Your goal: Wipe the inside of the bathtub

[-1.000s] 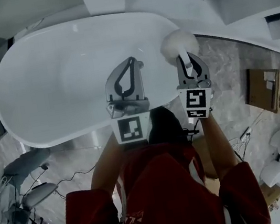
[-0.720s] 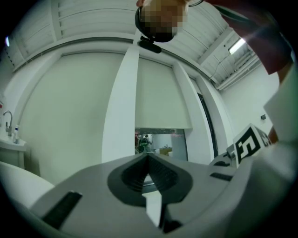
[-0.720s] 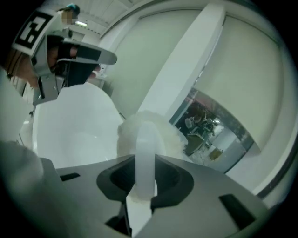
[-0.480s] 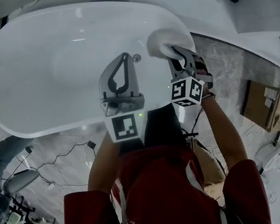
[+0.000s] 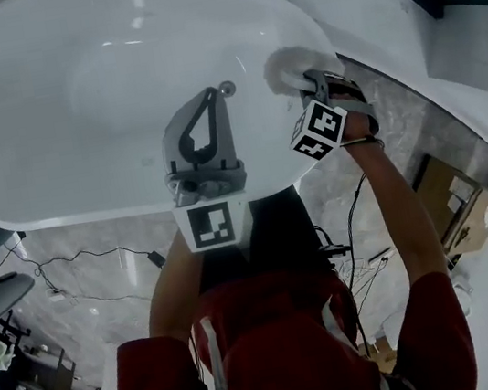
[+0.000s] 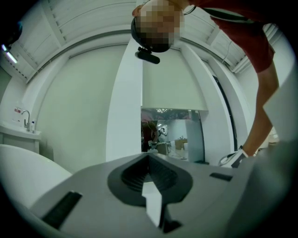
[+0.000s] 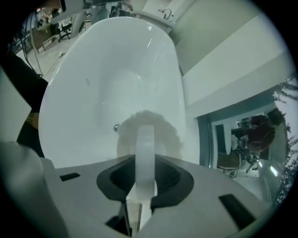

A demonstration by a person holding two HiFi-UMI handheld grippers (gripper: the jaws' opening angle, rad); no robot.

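Observation:
The white oval bathtub (image 5: 70,98) fills the top of the head view. My right gripper (image 5: 316,85) is shut on the white handle (image 7: 145,158) of a fluffy white round wiping pad (image 5: 288,69). The pad (image 7: 160,128) rests against the tub's inner wall at its right end, close to a small metal knob (image 7: 116,127). My left gripper (image 5: 209,93) hovers over the tub's near side, shut with nothing between its jaws. In the left gripper view, that gripper (image 6: 149,160) points up toward a wall and a white column.
A cardboard box (image 5: 470,216) stands on the marble floor to the right. Cables (image 5: 97,260) trail on the floor below the tub's near rim. A basin with a faucet (image 6: 25,118) sits at the left. A dark glass partition (image 7: 242,135) runs behind the tub's right end.
The right gripper has rolled and carried the pad from the tub's right rim onto the inner wall. The head has leaned further over the tub. The left gripper stays shut and near the same spot.

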